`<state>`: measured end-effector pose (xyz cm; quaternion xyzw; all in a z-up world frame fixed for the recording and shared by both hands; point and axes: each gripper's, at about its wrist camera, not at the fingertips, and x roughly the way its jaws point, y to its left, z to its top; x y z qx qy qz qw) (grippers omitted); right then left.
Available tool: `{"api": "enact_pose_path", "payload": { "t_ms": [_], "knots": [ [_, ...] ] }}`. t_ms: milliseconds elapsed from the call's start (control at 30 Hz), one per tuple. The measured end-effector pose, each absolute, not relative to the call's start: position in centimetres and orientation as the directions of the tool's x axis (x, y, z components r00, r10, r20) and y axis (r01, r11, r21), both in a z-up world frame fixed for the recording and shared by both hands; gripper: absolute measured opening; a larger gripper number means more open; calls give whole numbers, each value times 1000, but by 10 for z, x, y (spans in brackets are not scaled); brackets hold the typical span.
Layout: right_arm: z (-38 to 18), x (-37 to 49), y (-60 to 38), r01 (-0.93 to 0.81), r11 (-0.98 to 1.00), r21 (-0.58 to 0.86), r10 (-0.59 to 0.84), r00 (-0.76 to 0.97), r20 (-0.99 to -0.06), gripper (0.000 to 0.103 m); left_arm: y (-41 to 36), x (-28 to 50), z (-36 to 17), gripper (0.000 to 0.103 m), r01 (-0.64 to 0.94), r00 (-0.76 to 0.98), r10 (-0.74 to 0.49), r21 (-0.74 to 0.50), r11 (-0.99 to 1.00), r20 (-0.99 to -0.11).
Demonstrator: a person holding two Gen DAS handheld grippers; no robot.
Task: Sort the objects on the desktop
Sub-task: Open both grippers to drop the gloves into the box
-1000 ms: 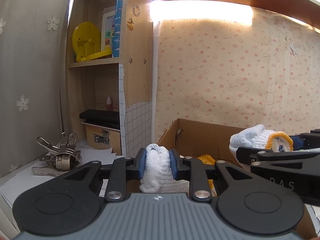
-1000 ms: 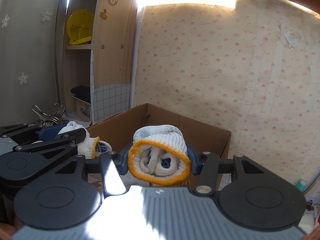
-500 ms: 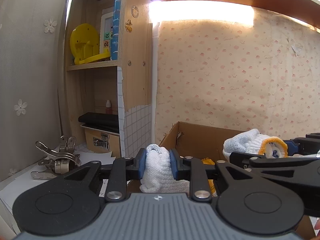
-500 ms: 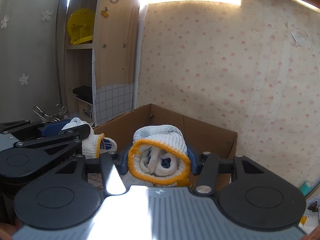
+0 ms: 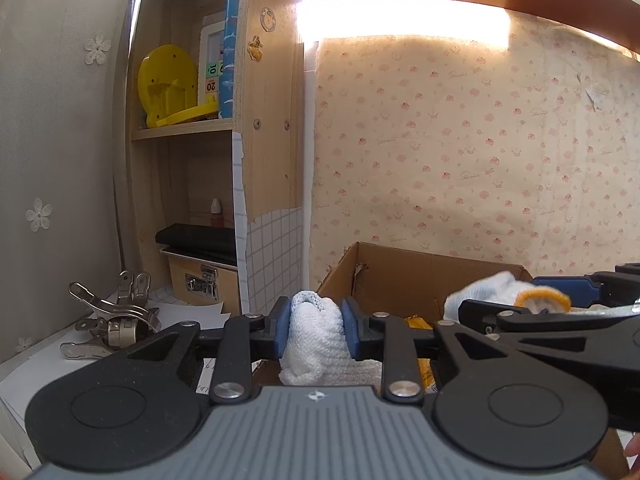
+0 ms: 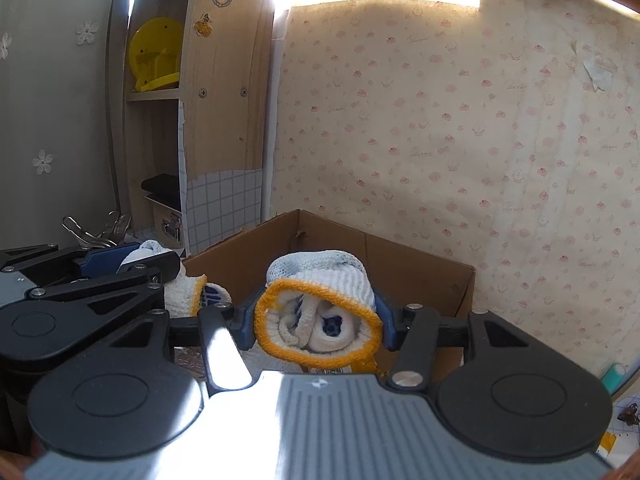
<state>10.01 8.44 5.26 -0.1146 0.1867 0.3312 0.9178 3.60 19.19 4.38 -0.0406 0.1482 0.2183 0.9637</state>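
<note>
Both tools level, side by side (each clamping glove point(image 5: 316, 330)).

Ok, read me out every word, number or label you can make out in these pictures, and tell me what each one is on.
"10": green tile on the white calendar block on the shelf.
"20": orange tile just below it on the same block.
Handwriting on the paper under the left gripper: too small to read.
Script in the wallpaper pattern: too blurred to read.
Label on the yellow packet below the right gripper: unreadable.
</note>
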Motion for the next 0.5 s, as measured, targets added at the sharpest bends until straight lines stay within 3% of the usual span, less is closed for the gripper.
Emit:
{"api": "enact_pose_path", "payload": {
  "t_ms": [100,233,500],
  "knots": [
    [54,99,83,-642,760,-101,558,725,-404,59,192,36,44,35,-441,857,415,-19,897,-305],
    [56,98,78,-622,775,-113,541,745,-391,71,193,33,46,58,-464,848,436,-26,885,-301],
    [66,92,62,-613,785,-83,552,755,-354,75,189,30,49,67,-467,848,439,-27,884,-298]
  ]
}}
